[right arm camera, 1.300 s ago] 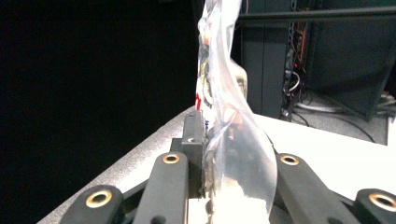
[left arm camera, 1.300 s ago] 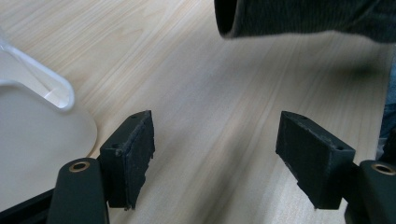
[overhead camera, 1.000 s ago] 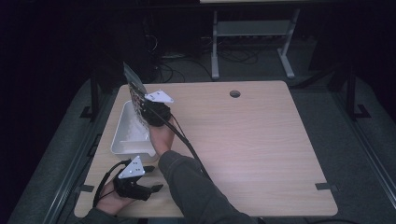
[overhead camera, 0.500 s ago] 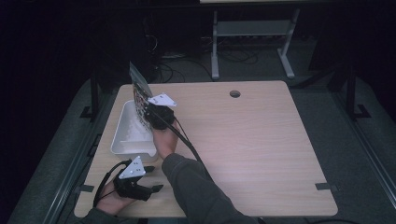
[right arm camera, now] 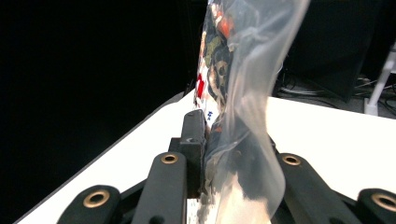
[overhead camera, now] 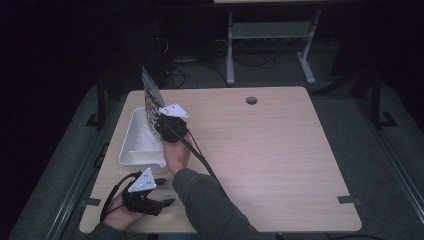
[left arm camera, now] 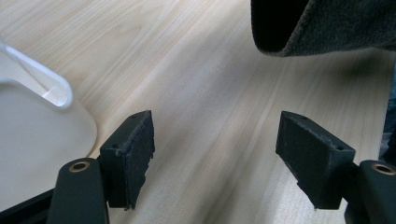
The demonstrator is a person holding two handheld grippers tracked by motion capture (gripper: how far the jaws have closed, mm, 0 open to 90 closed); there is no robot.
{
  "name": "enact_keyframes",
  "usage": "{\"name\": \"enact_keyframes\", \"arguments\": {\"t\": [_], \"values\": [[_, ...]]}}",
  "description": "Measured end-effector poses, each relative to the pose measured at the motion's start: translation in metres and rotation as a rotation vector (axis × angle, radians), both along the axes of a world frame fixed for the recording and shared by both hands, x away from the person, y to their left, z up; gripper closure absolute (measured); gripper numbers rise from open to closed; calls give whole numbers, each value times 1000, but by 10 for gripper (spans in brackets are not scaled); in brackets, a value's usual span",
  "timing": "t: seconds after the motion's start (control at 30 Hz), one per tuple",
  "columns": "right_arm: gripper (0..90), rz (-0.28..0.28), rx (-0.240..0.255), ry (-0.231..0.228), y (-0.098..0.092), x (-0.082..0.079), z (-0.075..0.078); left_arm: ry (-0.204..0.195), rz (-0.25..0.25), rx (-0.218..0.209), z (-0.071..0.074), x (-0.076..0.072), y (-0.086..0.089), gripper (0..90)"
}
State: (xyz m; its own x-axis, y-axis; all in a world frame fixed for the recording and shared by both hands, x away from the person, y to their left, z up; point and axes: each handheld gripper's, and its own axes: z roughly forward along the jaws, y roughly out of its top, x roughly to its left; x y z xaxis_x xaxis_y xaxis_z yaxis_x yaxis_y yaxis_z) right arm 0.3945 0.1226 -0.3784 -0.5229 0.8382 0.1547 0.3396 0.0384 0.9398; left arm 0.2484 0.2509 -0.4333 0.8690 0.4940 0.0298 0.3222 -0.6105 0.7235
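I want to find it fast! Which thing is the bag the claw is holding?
Look at the wooden table, then its left side, where a white tray sits. Right over the tray, the right claw pinches a bag that stands up on edge. It is see-through plastic with a colourful printed part, unlike the plain white tray.

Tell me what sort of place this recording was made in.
Probably a lab or workshop, not a home: a bare wooden table with a cable hole, loose cables on dark carpet, and a metal stand behind it.
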Motion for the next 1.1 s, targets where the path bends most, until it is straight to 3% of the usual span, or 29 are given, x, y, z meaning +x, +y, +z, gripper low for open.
{"name": "enact_keyframes", "arguments": {"t": [0.23,0.37,0.53,0.67,0.9,1.1], "values": [[709,40,14,15,-3,6,1,-1,0,-1,0,1,0,273],[575,88,16,26,-6,9,1,-4,-2,1,0,1,0,273],[514,122,26,34,-8,10,0,-3,-1,-1,0,1,0,273],[411,170,51,53,-13,11,1,-5,-4,1,0,0,0,273],[368,200,68,70,-22,11,2,-6,-4,4,0,1,0,271],[350,213,94,90,-43,8,3,-8,-7,8,-1,1,-1,271]]}}
